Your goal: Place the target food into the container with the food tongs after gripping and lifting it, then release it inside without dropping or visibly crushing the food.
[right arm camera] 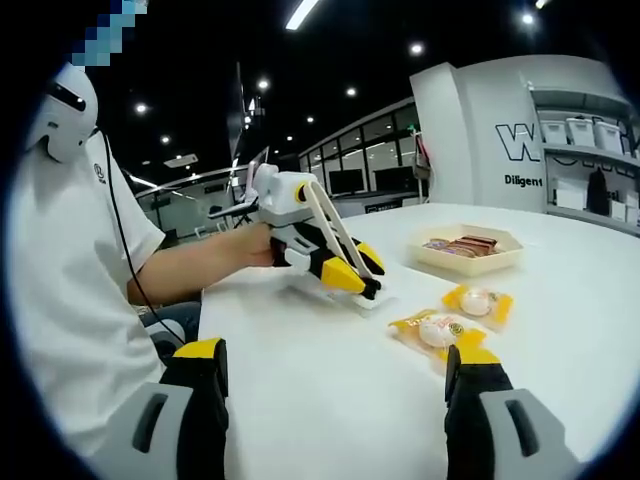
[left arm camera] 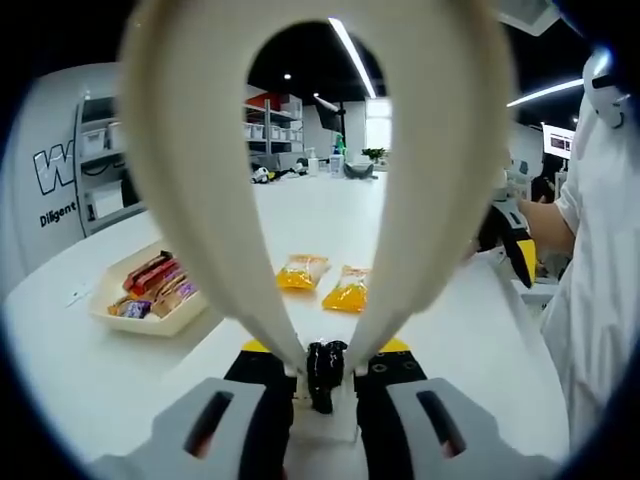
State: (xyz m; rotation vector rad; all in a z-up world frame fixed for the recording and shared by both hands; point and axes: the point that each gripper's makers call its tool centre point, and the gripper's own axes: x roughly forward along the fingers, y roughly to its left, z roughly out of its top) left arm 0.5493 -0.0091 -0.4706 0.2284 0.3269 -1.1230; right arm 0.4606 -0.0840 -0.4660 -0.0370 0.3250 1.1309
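Observation:
Cream food tongs (left arm camera: 400, 150) are clamped at their hinge end in my left gripper (left arm camera: 325, 375), and their two arms rise and spread wide around the view. Beyond them, two yellow food packets (left arm camera: 300, 272) (left arm camera: 348, 290) lie on the white table (left arm camera: 80, 380). A cream tray (left arm camera: 150, 322) of wrapped snacks sits to the left. In the right gripper view, my right gripper (right arm camera: 338, 358) stands open over the table, holding nothing. The packets (right arm camera: 438, 332) (right arm camera: 480, 302) lie just ahead on its right. The left gripper (right arm camera: 335, 268) rests low by the table with the tongs (right arm camera: 322, 222).
A person in white (right arm camera: 70, 250) sits at the table edge, forearm stretched toward the left gripper. The tray (right arm camera: 470, 262) lies past the packets. Shelving (left arm camera: 100, 160) and a white wall stand behind the table. The other gripper (left arm camera: 515, 245) shows at the right of the left gripper view.

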